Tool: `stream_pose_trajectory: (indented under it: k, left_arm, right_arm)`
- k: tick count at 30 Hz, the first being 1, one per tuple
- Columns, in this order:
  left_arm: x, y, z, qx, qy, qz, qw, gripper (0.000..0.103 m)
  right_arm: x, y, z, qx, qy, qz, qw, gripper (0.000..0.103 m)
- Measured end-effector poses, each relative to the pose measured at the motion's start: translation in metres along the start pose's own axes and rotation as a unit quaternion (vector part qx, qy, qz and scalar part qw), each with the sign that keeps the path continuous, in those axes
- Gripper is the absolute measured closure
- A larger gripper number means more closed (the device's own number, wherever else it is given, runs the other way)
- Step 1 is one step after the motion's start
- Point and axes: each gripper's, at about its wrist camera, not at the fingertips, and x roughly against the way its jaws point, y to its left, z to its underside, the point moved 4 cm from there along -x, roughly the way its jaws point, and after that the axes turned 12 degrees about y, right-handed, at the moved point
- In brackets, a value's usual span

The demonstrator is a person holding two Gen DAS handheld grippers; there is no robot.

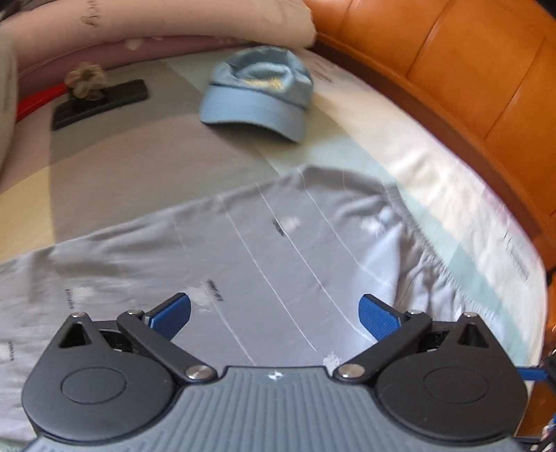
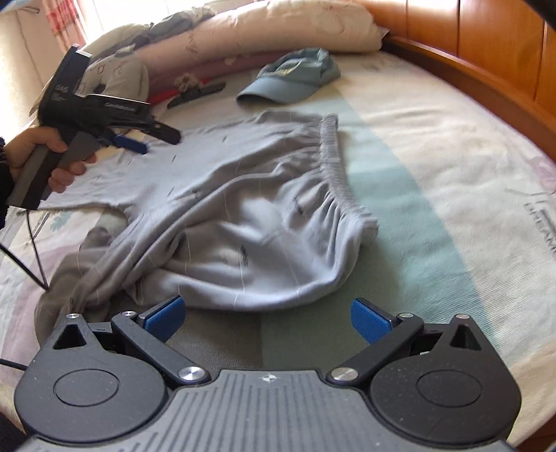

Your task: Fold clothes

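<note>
Since the grey trousers (image 2: 243,194) are thin jersey cloth, I would expect them to be light, floppy and quick to bunch, with no stiffness to keep a crease. They lie across the middle of the bed (image 2: 434,180), the gathered waistband (image 2: 338,163) toward the upper centre of the right wrist frame and the legs trailing to the lower left, one of them rumpled into a twist. The waistband looks like the firmest place to pinch, being thicker and elastic; the leg ends would be the other hold, though the twisted one probably needs shaking flat first.

Both tools are empty. The left gripper (image 1: 274,314) hovers over a flat stretch of cloth with its blue fingers (image 1: 172,314) spread wide. The right gripper (image 2: 267,318) is likewise spread, its fingers just short of the near rounded edge of the seat.

Only the right wrist view takes in the whole garment, the crumpled leg and the hand (image 2: 38,156) gripping the left tool at the left edge. The left wrist view, somewhat blurred, shows instead the pale lengthwise stripes on the cloth under that tool. A blue cap (image 1: 257,94) and a dark phone (image 1: 99,102) lie beyond, well apart from the trousers, near the pillows (image 2: 264,31).
</note>
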Motion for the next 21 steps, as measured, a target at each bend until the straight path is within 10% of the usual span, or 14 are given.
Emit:
stream_pose_trajectory:
  k: [7, 21]
  left_arm:
    - [-0.024, 0.038, -0.007, 0.073, -0.021, -0.112, 0.9908, 0.001]
    - [0.063, 0.013, 0.079, 0.041, -0.035, -0.098, 0.9937, 0.001]
  right_arm:
    - [-0.01, 0.0, 0.009, 0.031, 0.021, -0.007, 0.999, 0.0]
    - [-0.027, 0.008, 0.016, 0.109, 0.035, 0.027, 0.993, 0.0]
